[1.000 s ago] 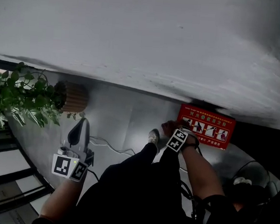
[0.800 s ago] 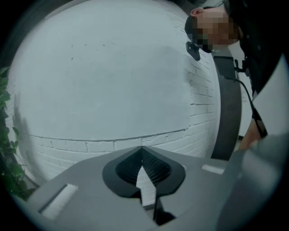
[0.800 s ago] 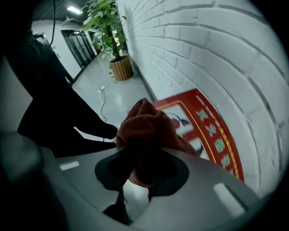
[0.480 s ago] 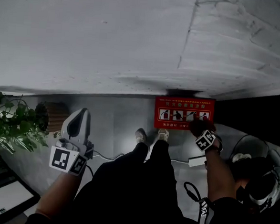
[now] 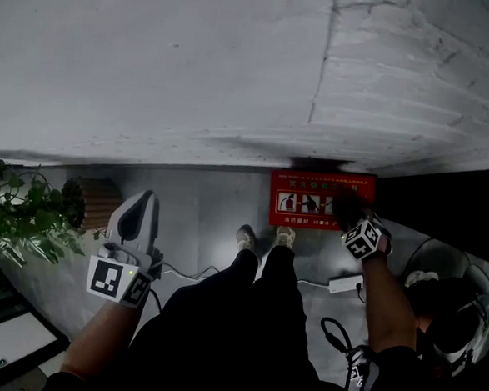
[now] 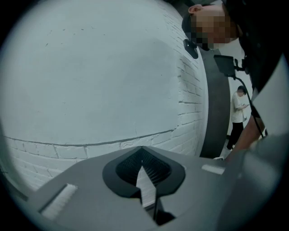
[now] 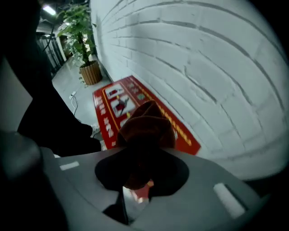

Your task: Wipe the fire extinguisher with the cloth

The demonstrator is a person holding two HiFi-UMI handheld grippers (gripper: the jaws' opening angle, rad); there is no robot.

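A red fire extinguisher box (image 5: 311, 199) with picture instructions stands on the floor against the white brick wall. My right gripper (image 5: 346, 211) is over the box's right part, pointing steeply down, shut on a bunched dark brown cloth (image 7: 146, 128). In the right gripper view the cloth hangs in front of the red box (image 7: 110, 106); whether it touches the box I cannot tell. My left gripper (image 5: 140, 211) is held out at the left, away from the box, aimed at bare wall. Its jaws (image 6: 142, 155) meet at the tips with nothing in them.
A leafy plant (image 5: 17, 220) in a wicker pot (image 5: 94, 201) stands at the left. A white cable (image 5: 193, 270) and a white adapter (image 5: 344, 282) lie on the floor by the person's shoes (image 5: 262, 235). A round fan-like object (image 5: 440, 267) is at the right.
My right gripper has carried the cloth rightwards along the red box and then up onto its right part. The left gripper shifted a little early on and now holds still.
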